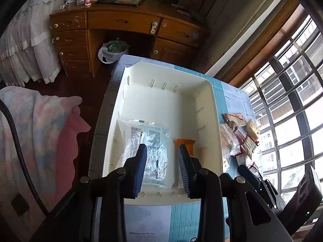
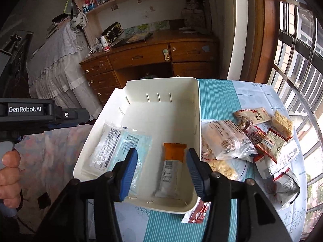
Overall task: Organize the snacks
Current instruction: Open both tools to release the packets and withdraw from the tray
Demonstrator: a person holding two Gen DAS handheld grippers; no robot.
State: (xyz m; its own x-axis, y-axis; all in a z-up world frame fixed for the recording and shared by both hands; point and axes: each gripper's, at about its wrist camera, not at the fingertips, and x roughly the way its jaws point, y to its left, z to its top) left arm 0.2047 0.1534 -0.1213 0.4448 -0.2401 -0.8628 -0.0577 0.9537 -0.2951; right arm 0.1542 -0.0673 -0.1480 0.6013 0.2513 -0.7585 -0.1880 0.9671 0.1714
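Note:
A white plastic bin (image 1: pixel 214 109) (image 2: pixel 198 109) stands on the table. In it lie a clear flat packet with printed text (image 1: pixel 149 141) (image 2: pixel 119 145) and an orange-and-white snack bar (image 1: pixel 186 143) (image 2: pixel 171 165). My left gripper (image 1: pixel 162 169) is open and empty above the bin's near end. My right gripper (image 2: pixel 161 171) is open and empty, hovering over the snack bar. A pile of several snack packets (image 1: pixel 240 137) (image 2: pixel 252 141) lies on the table right of the bin.
The table has a blue patterned cloth (image 1: pixel 181 217) (image 2: pixel 218 100). A red packet (image 2: pixel 196 213) pokes out under the bin's near corner. A wooden desk (image 1: pixel 125 22) (image 2: pixel 151 54), a bin bag (image 1: pixel 113 50) and a window (image 2: pixel 298 60) lie beyond.

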